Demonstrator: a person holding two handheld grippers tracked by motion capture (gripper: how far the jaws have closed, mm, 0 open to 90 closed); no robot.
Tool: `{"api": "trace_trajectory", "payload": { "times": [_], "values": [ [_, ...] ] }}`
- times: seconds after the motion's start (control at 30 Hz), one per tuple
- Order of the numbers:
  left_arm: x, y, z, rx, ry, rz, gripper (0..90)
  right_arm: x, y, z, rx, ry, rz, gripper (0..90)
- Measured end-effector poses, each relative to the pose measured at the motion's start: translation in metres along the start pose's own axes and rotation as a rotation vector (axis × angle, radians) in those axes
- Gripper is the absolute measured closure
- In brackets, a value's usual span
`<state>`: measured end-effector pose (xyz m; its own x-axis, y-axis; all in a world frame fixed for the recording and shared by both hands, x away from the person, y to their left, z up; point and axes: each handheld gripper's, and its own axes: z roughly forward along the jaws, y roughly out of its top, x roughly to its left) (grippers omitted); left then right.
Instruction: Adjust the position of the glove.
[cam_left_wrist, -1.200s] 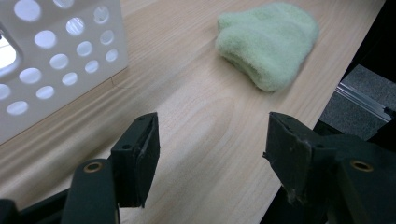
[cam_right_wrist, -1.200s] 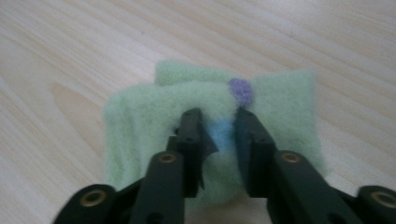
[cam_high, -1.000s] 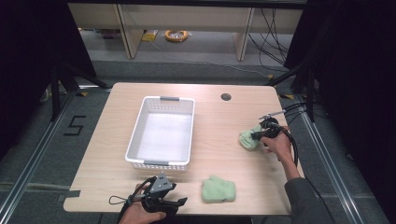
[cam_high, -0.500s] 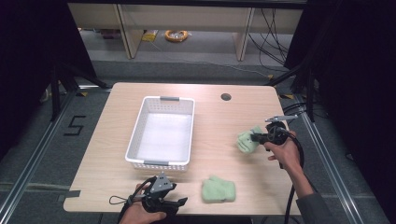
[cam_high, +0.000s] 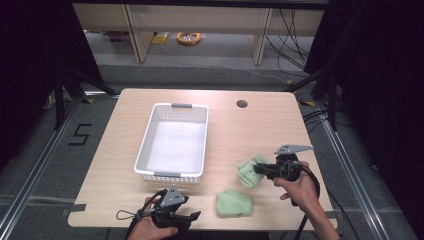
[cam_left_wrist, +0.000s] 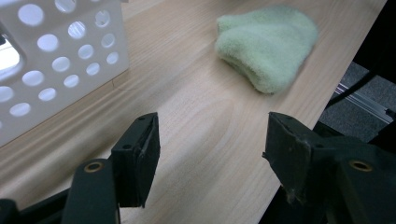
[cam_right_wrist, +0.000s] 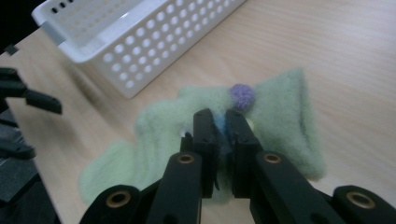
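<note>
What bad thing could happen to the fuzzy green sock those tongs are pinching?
The right tongs pinch just a small fold of the green sock, so it might slip out when lifted. The rest of it hangs loose and could catch on the white basket's rim on the way in. The other sock lies close to the table's front edge, where a nudge might push it off.
</note>
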<state>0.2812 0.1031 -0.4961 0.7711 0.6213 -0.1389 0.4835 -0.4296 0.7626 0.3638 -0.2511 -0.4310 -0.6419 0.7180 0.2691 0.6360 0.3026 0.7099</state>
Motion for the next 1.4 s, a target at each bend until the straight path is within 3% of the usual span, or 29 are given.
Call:
{"api": "trace_trajectory", "payload": {
  "times": [0.1,0.17,0.2,0.23,0.27,0.3,0.33,0.37,0.4,0.43,0.47,0.5,0.53,0.57,0.67,0.7,0.73,0.77,0.8,0.83,0.87,0.97,1.03,1.07,1.13,1.23,1.27,1.37,1.4],
  "values": [
    [0.000,0.000,-0.001,0.005,0.011,0.004,35.4,0.013,-0.009,0.003,0.000,0.049,-0.017,84.7],
    [-0.003,0.000,0.001,-0.013,-0.002,-0.023,36.3,0.020,-0.014,0.005,-0.006,0.064,-0.046,84.6],
    [-0.003,0.001,0.000,-0.014,-0.002,-0.001,36.8,0.025,-0.017,0.006,-0.001,0.076,-0.038,84.6],
    [-0.004,0.001,0.001,-0.017,-0.007,-0.010,36.8,0.032,-0.021,0.007,0.011,0.069,-0.013,84.5],
    [-0.005,0.001,0.001,-0.011,-0.006,-0.012,37.0,0.035,-0.024,0.009,0.016,0.085,-0.024,84.5],
    [-0.004,0.002,0.000,-0.001,0.000,0.026,37.0,0.038,-0.027,0.010,0.025,0.105,-0.016,84.5],
    [-0.006,0.002,0.000,-0.004,-0.012,-0.001,37.1,0.038,-0.030,0.013,0.012,0.105,-0.034,84.4],
    [-0.005,0.002,0.001,-0.003,-0.003,0.024,37.2,0.043,-0.032,0.013,0.021,0.118,0.005,84.4],
    [-0.007,0.003,0.000,0.004,-0.003,0.015,37.5,0.045,-0.035,0.015,0.019,0.119,0.001,84.3],
    [-0.006,0.004,0.000,0.000,-0.014,0.032,37.6,0.047,-0.036,0.016,0.026,0.117,-0.003,84.3],
    [-0.008,0.003,0.001,-0.005,-0.009,0.023,37.6,0.049,-0.038,0.017,0.027,0.117,0.017,84.3],
    [-0.011,0.004,0.002,-0.016,-0.023,0.008,37.6,0.050,-0.040,0.020,0.015,0.126,0.003,84.2],
    [-0.011,0.005,0.002,-0.009,-0.015,0.022,37.6,0.049,-0.041,0.021,0.012,0.130,-0.009,84.2],
    [-0.012,0.006,0.002,-0.006,-0.024,0.019,37.5,0.053,-0.043,0.023,0.014,0.140,0.015,84.1],
    [-0.017,0.009,0.007,-0.027,-0.037,0.015,37.6,0.055,-0.043,0.024,0.008,0.133,0.003,84.1],
    [-0.018,0.010,0.007,-0.012,-0.034,0.030,37.8,0.055,-0.043,0.026,-0.017,0.138,-0.017,84.1],
    [-0.019,0.012,0.008,-0.002,-0.040,0.055,37.9,0.056,-0.043,0.026,-0.003,0.141,-0.008,84.1],
    [-0.023,0.013,0.011,-0.016,-0.051,0.042,38.2,0.059,-0.043,0.026,0.004,0.135,0.020,84.1],
    [-0.024,0.015,0.013,-0.012,-0.060,0.050,38.7,0.057,-0.043,0.029,-0.006,0.145,-0.010,84.0],
    [-0.025,0.017,0.015,0.000,-0.055,0.080,39.4,0.058,-0.043,0.029,-0.002,0.141,0.002,84.0],
    [-0.029,0.019,0.019,-0.024,-0.070,0.057,40.3,0.060,-0.043,0.030,-0.001,0.147,0.020,84.0],
    [-0.032,0.025,0.025,-0.024,-0.083,0.092,43.5,0.059,-0.043,0.031,-0.002,0.147,0.019,84.0],
    [-0.034,0.026,0.029,-0.022,-0.087,0.087,44.7,0.057,-0.044,0.031,-0.005,0.129,-0.009,84.0],
    [-0.034,0.028,0.031,-0.022,-0.090,0.109,45.2,0.058,-0.045,0.032,-0.002,0.147,0.019,83.9],
    [-0.035,0.028,0.035,-0.002,-0.087,0.111,46.5,0.055,-0.047,0.035,0.006,0.127,-0.009,83.8],
    [-0.036,0.030,0.038,-0.003,-0.096,0.116,49.7,0.058,-0.050,0.038,0.020,0.145,0.039,83.5],
    [-0.037,0.031,0.040,-0.007,-0.100,0.110,51.4,0.057,-0.050,0.038,0.025,0.127,0.007,83.4],
    [-0.036,0.033,0.042,-0.007,-0.091,0.137,59.1,0.058,-0.051,0.039,0.020,0.133,0.000,83.2],
    [-0.037,0.033,0.044,-0.008,-0.094,0.125,62.9,0.057,-0.051,0.040,0.021,0.136,-0.001,83.1]
  ]
}}
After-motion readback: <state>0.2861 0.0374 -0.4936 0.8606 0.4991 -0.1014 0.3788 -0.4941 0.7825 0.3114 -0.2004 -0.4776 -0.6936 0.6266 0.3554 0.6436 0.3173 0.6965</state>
